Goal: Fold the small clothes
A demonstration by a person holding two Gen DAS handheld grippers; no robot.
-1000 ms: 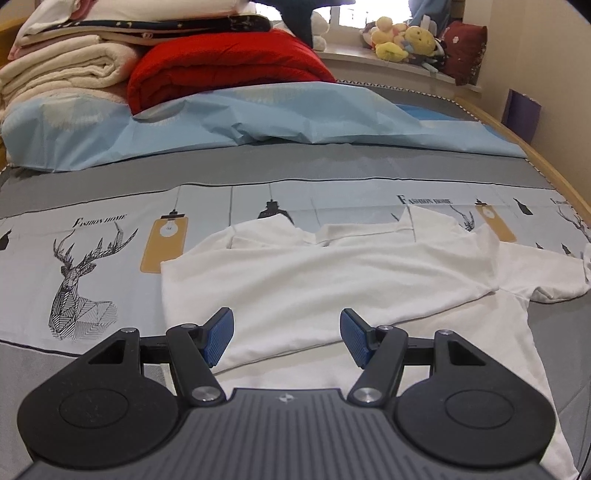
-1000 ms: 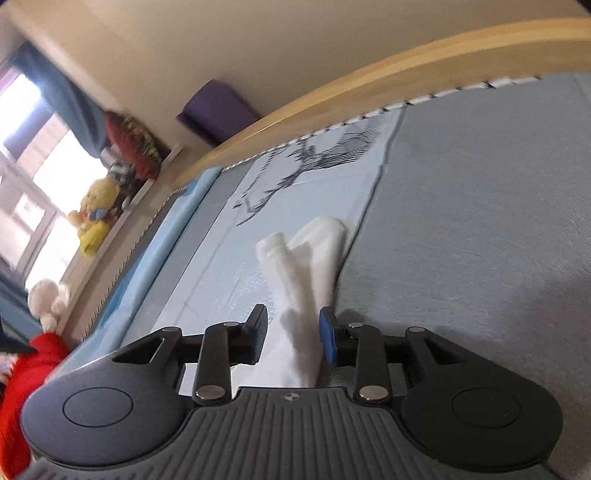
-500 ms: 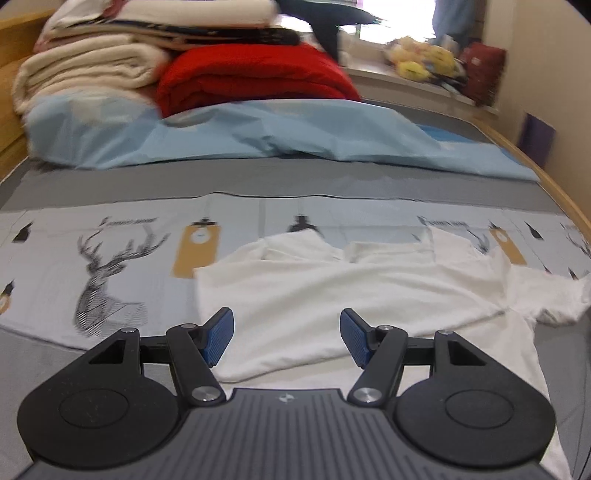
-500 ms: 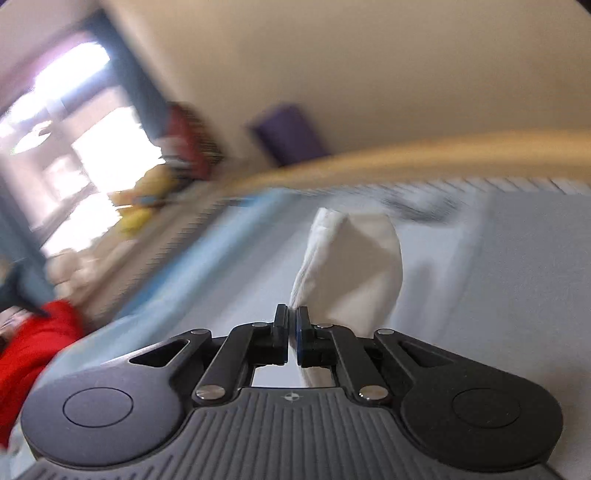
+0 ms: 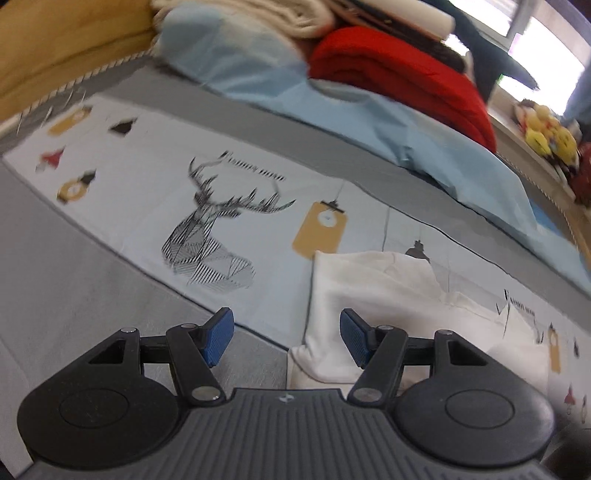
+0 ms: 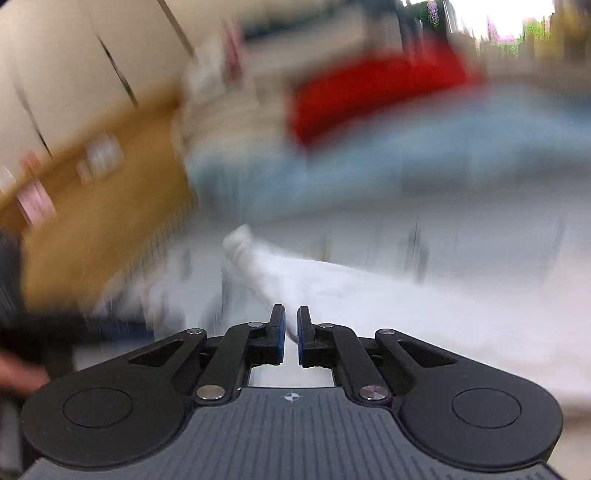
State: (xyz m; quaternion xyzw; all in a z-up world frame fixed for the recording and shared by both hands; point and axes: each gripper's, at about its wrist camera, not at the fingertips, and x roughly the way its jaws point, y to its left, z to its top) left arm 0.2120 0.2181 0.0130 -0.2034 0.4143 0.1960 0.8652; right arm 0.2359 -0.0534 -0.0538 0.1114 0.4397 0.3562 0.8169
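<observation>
A small white shirt [image 5: 373, 295] lies partly folded on the printed bed sheet [image 5: 147, 177]. In the left wrist view its left edge sits just ahead of my left gripper [image 5: 286, 328], which is open and empty above the sheet. In the blurred right wrist view my right gripper [image 6: 291, 325] is shut on a fold of the white shirt [image 6: 332, 284], and the cloth stretches away from the jaws across the bed.
A light blue quilt [image 5: 369, 114], a red blanket [image 5: 399, 74] and cream blankets [image 5: 258, 14] are piled at the bed's far side. Plush toys [image 5: 546, 133] sit by the window. A wooden bed frame [image 5: 55, 55] runs along the left.
My right gripper has swung fast across the bed with the shirt sleeve in it. My left gripper has moved left, so the shirt now lies to its right.
</observation>
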